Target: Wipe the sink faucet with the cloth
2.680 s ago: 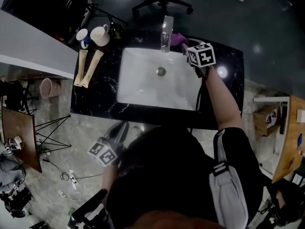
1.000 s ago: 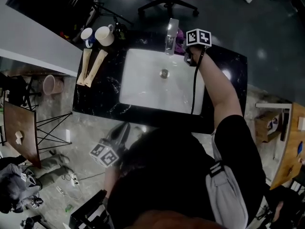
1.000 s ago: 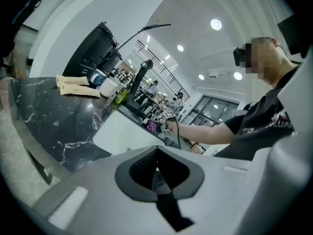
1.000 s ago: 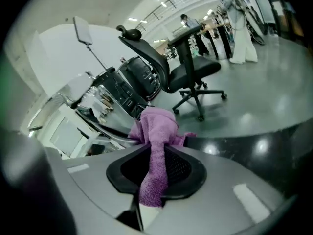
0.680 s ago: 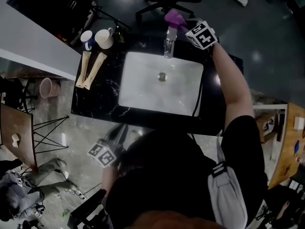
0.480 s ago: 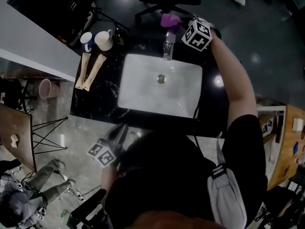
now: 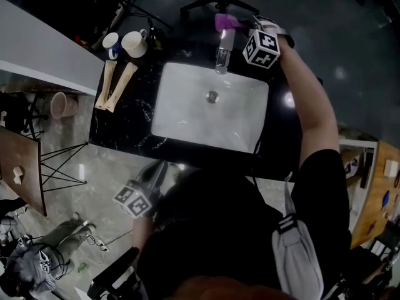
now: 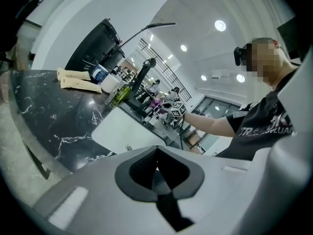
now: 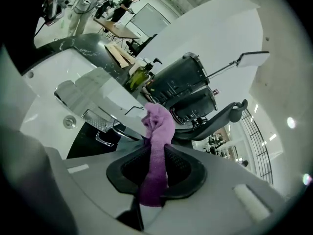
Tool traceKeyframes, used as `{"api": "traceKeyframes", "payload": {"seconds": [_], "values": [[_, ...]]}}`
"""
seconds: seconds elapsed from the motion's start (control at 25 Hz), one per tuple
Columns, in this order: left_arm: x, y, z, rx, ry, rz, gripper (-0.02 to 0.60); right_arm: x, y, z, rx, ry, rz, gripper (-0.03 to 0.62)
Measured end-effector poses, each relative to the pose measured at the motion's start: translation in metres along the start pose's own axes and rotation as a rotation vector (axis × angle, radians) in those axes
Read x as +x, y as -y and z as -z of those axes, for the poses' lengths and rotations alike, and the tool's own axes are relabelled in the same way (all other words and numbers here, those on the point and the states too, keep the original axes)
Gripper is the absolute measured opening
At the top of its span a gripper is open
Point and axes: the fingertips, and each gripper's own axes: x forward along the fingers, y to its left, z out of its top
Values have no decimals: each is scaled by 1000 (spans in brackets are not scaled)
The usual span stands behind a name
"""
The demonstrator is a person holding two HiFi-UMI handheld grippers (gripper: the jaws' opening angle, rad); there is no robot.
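Our purple cloth (image 9: 157, 126), which looks soft, light and floppy, is pinched mid-length in our right gripper (image 9: 156, 161), jaws part closed on it, a loose tuft free for wiping. It is near the chrome faucet (image 7: 222, 47) at the back edge of the white sink (image 7: 187, 114). Our left gripper (image 8: 155, 168), closed and empty, hangs beyond the front edge of the counter (image 7: 125, 120).

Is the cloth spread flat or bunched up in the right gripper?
Bunched: the cloth sticks up as a crumpled strip pinched between the jaws of the right gripper.
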Motion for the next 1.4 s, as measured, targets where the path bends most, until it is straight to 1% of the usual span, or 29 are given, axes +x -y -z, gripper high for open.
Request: {"api": "traceKeyframes", "payload": {"seconds": [0.08,0.2,0.4,0.6,0.8,0.88,0.92,1.0,1.12,1.28,1.4], "values": [[0,1,3,-8,-9,-14,0,5,-10,2,-45,10,0,84],[2,1,8,-16,-14,-25,0,18,-29,8,-81,10,-24,84],[4,2,15,-40,-23,-55,0,49,-75,26,-95,-23,-112,84],[3,-1,25,-64,-20,-77,0,74,-112,44,-148,-72,-179,83],[1,-5,29,-77,-16,-93,0,82,-116,44,-155,-85,-190,83],[0,-6,29,-80,-10,-86,0,81,-116,43,-125,-85,-195,84],[-1,-6,28,-76,-7,-82,0,79,-115,42,-90,-84,-195,84],[-1,-6,25,-61,-8,-73,0,73,-108,40,3,-73,-177,84],[-5,-5,19,-38,-25,-60,0,56,-94,37,119,-57,-122,84],[-16,-7,7,-5,-24,-14,0,24,-74,33,170,-61,-24,84],[-20,-3,-3,51,-50,43,0,-9,-53,30,211,-66,63,84]]}}
